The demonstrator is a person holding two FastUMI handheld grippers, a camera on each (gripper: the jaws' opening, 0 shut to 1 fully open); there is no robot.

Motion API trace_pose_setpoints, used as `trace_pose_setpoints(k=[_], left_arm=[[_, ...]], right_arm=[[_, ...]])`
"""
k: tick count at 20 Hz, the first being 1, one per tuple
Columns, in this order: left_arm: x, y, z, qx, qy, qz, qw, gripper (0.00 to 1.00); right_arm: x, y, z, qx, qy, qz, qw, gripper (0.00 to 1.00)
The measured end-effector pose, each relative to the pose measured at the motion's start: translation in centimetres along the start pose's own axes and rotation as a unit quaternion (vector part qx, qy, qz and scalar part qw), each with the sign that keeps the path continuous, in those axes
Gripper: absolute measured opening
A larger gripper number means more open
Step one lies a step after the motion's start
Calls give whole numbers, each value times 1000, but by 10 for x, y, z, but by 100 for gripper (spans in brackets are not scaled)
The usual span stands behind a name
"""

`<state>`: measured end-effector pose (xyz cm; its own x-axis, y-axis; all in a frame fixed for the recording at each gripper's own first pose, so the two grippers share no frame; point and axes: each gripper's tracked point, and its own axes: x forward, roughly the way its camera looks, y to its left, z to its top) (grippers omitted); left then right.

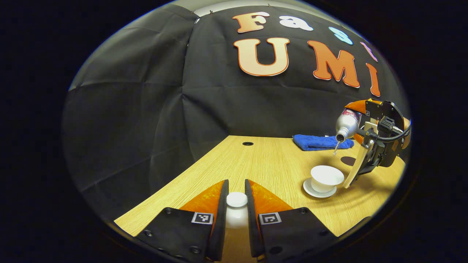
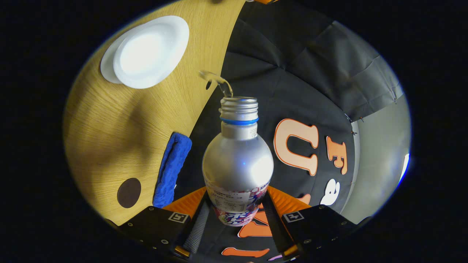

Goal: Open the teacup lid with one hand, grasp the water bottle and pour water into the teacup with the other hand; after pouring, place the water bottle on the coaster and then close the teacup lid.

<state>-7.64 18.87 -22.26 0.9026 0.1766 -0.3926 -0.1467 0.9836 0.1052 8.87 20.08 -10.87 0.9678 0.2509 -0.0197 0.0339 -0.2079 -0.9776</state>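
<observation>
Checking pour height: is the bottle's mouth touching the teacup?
Apart. In the left gripper view the water bottle hangs tilted above the teacup, with wall and table visible between its mouth and the rim.

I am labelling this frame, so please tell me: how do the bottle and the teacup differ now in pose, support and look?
The bottle is tipped over, mouth low, with water leaving it; the teacup stands upright. The bottle is held in the air by the right gripper; the teacup rests on its saucer on the table. The bottle is silvery with a printed label; the teacup is plain white. Both are open on top.
</observation>
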Motion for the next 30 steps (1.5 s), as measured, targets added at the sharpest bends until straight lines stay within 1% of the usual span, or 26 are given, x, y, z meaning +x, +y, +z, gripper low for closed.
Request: trace_pose_setpoints(k=[5, 11, 12, 13, 14, 18, 22, 23, 24, 25, 28, 29, 30], left_arm=[[-1, 2, 1, 0, -3, 0, 1000, 31], [-2, 3, 1, -1, -3, 1, 1000, 32], [-3, 2, 1, -1, -3, 1, 1000, 31], [-3, 3, 0, -1, -3, 1, 1000, 27], [-4, 2, 0, -1, -4, 1, 1000, 31], [-3, 3, -1, 0, 0, 2, 1000, 32], [-5, 3, 0, -1, -1, 2, 1000, 31], [-4, 3, -1, -2, -1, 2, 1000, 27], [-4, 2, -1, -1, 1, 1, 1000, 31], [-3, 3, -2, 0, 1, 1, 1000, 31], [-3, 1, -3, 1, 4, 2, 1000, 31], [-3, 0, -2, 1, 4, 1, 1000, 32], [-4, 0, -2, 2, 4, 1, 1000, 31]], right_arm=[[4, -17, 1, -11, -6, -21, 1000, 78], [5, -26, -4, -23, -6, -30, 999, 78], [5, -28, -5, -24, -6, -33, 999, 78], [5, -30, -5, -26, -7, -35, 999, 78], [5, -32, -7, -27, -6, -37, 999, 78], [6, -38, -5, -42, -11, -44, 998, 78], [6, -39, -6, -49, -15, -46, 998, 78], [6, -38, -5, -50, -16, -46, 998, 78], [6, -38, -4, -53, -19, -46, 997, 74], [6, -37, -3, -56, -21, -47, 997, 78], [6, -31, 0, -66, -26, -45, 996, 78], [6, -28, 2, -68, -29, -43, 996, 75], [7, -26, 4, -70, -32, -42, 996, 78]])
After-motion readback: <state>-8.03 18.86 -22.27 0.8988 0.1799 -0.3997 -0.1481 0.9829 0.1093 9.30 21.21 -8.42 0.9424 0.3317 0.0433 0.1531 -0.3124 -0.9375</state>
